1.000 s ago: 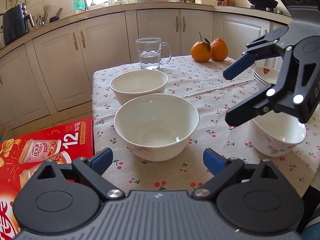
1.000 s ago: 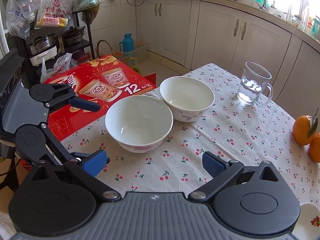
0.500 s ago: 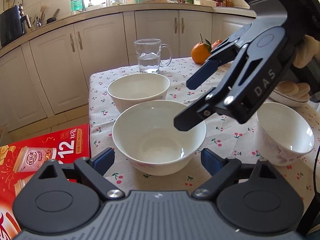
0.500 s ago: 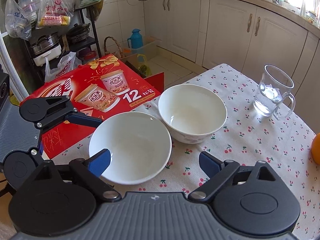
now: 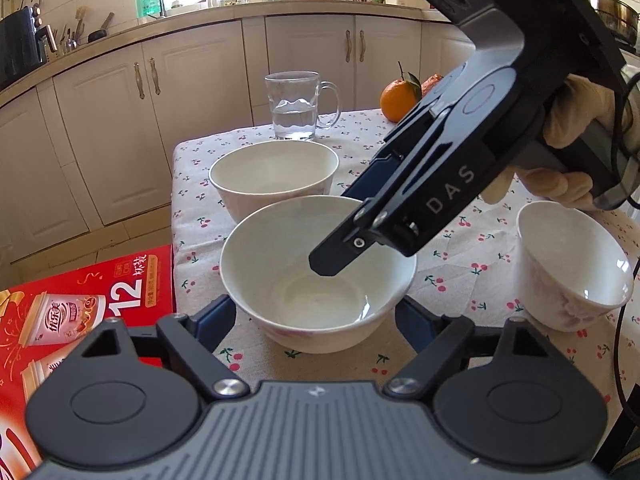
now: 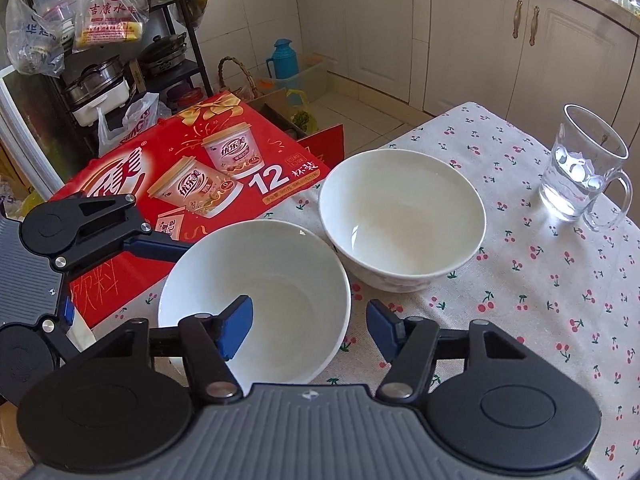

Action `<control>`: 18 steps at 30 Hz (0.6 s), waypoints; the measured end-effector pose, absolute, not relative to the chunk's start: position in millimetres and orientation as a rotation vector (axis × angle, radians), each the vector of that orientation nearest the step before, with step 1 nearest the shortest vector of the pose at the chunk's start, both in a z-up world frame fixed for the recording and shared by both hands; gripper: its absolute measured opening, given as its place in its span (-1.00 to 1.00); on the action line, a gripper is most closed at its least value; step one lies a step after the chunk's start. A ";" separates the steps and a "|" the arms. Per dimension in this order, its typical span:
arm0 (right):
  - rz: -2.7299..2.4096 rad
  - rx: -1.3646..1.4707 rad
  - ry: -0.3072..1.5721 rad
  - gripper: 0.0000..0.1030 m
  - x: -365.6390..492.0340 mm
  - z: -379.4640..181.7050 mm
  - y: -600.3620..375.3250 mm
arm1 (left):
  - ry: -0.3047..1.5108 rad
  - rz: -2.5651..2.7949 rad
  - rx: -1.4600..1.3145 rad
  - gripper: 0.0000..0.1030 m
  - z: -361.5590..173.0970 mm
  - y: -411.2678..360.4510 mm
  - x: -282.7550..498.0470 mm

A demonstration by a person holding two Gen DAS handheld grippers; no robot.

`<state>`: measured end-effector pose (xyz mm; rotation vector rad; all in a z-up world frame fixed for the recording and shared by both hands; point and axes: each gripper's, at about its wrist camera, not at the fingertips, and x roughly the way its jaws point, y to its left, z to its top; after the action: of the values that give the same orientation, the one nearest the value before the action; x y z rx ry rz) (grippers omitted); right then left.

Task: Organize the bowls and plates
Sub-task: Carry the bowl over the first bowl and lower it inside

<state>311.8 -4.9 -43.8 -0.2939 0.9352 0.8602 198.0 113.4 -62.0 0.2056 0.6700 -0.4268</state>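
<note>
A large white bowl [image 5: 316,272] [image 6: 256,300] stands near the table's corner. My left gripper [image 5: 316,316] straddles it low down. Its blue pads [image 5: 218,316] are close against both sides and its jaws are closing; I see no firm press. My right gripper [image 6: 310,320] [image 5: 340,232] comes in from the right, also closing. One of its fingers [image 6: 236,320] hangs inside the bowl and the other stands outside. The wall is between the pads, which stay clear of it. A second large bowl [image 5: 272,172] [image 6: 400,216] sits just behind. A smaller flowered bowl [image 5: 572,264] stands at the right.
A glass mug [image 5: 296,108] [image 6: 580,176] of water and oranges [image 5: 398,98] stand at the back of the cherry-print tablecloth [image 6: 540,300]. A red carton [image 5: 80,304] [image 6: 180,172] lies beside the table's left edge. A gloved hand [image 5: 576,120] holds the right gripper.
The right gripper swung left and down over the near bowl, and one finger dipped inside as its jaws narrowed. The left jaws drew in around the same bowl.
</note>
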 end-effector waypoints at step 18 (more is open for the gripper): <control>0.895 -0.249 0.947 0.21 307.0 -41.8 -6.2 | 0.691 -0.431 0.218 0.65 -58.6 108.6 196.0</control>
<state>307.0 -6.2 -41.8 -0.2493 0.9466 0.8952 196.0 108.6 -58.6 0.2182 0.6911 -0.4315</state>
